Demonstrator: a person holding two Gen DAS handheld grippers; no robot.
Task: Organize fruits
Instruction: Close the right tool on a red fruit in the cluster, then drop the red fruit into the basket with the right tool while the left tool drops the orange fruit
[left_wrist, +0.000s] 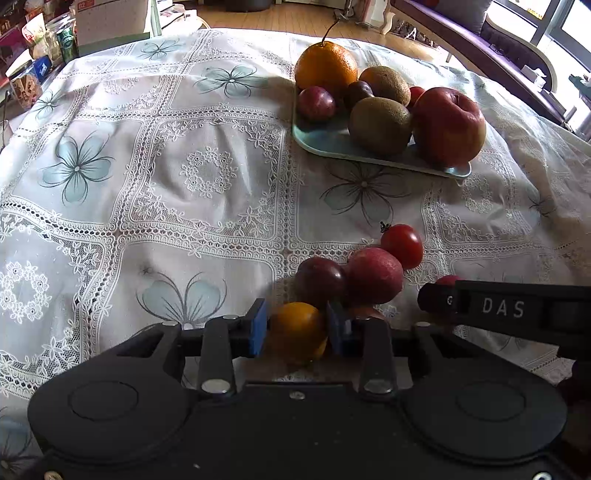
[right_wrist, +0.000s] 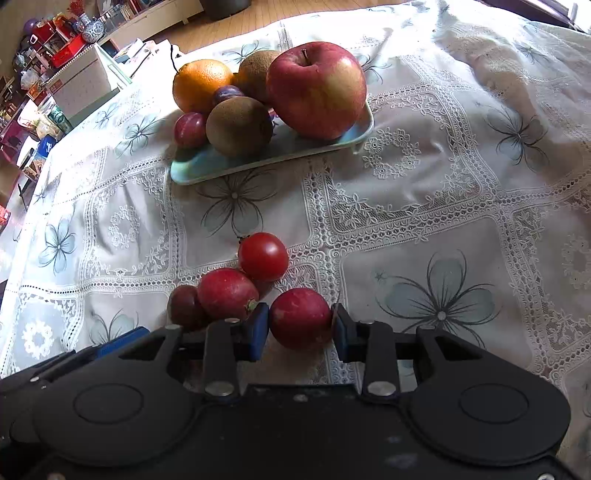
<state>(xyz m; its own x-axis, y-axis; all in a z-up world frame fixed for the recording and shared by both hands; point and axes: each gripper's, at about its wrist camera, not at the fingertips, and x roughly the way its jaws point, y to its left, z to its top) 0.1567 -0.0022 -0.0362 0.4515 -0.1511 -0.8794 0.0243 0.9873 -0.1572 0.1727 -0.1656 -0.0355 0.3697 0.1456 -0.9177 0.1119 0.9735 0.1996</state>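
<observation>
My left gripper (left_wrist: 297, 326) is low over the cloth, its blue pads shut on a small orange fruit (left_wrist: 297, 338). Just beyond it lie a dark plum (left_wrist: 319, 282), a red plum (left_wrist: 375, 275) and a cherry tomato (left_wrist: 402, 245). My right gripper (right_wrist: 301, 326) is shut on another red plum (right_wrist: 301, 317), beside the same cluster: cherry tomato (right_wrist: 263, 256), red plum (right_wrist: 227, 293), dark plum (right_wrist: 184, 306). Farther back, a pale green plate (left_wrist: 321, 142) (right_wrist: 207, 166) carries an orange (left_wrist: 325, 66), two kiwis, a big apple (right_wrist: 316, 88) and small plums.
A white lace tablecloth (left_wrist: 166, 166) with blue flower prints covers the table. Beyond the far left edge stand a box (left_wrist: 110, 22) and cluttered shelves with jars. A sofa (left_wrist: 480, 33) is past the far right edge. The right gripper's body (left_wrist: 509, 306) crosses the left wrist view.
</observation>
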